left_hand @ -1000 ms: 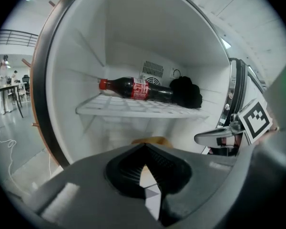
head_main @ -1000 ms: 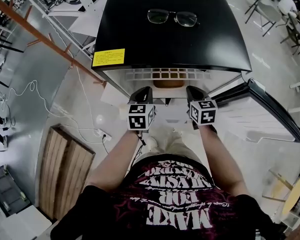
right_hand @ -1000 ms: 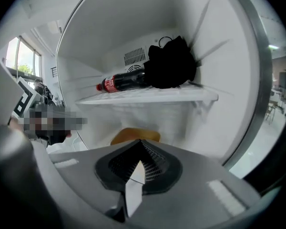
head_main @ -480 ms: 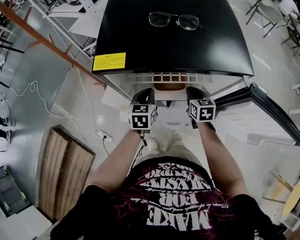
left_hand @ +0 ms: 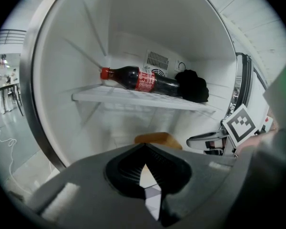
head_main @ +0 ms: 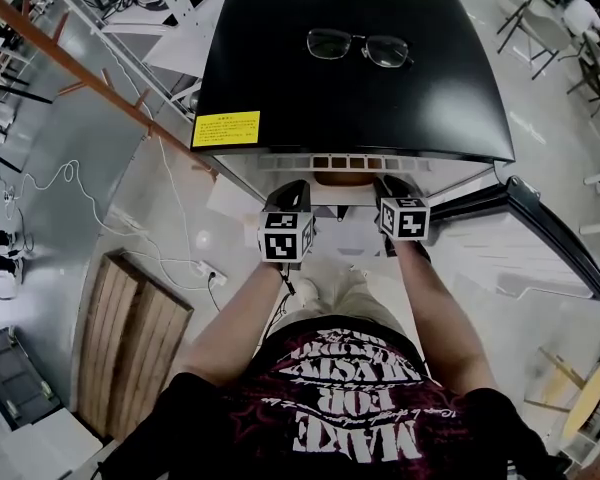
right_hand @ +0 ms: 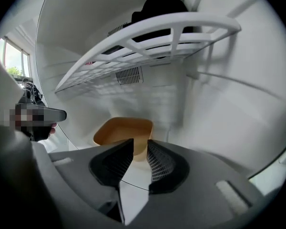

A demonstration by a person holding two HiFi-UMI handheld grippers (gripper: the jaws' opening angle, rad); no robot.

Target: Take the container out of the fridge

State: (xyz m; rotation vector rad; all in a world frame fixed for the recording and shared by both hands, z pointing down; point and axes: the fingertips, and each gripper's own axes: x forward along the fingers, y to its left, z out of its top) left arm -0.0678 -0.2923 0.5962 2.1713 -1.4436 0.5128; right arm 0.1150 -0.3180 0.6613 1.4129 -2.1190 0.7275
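right tongs (right_hand: 140, 142) just spread wide before empty orange container (right_hand: 121, 129) in fridge (right_hand: 219, 109); left tongs (left_hand: 144, 148) closed, empty

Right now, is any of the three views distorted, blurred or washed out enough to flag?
Head view: heavy fisheye bowing of the glossy black fridge top; detail sharp. Left gripper view: dark round vignette; the dark plastic cola bottle is crisp. Right gripper view: bright white fridge walls lose detail, the white wire shelf curves, the tan plastic container stays clear.
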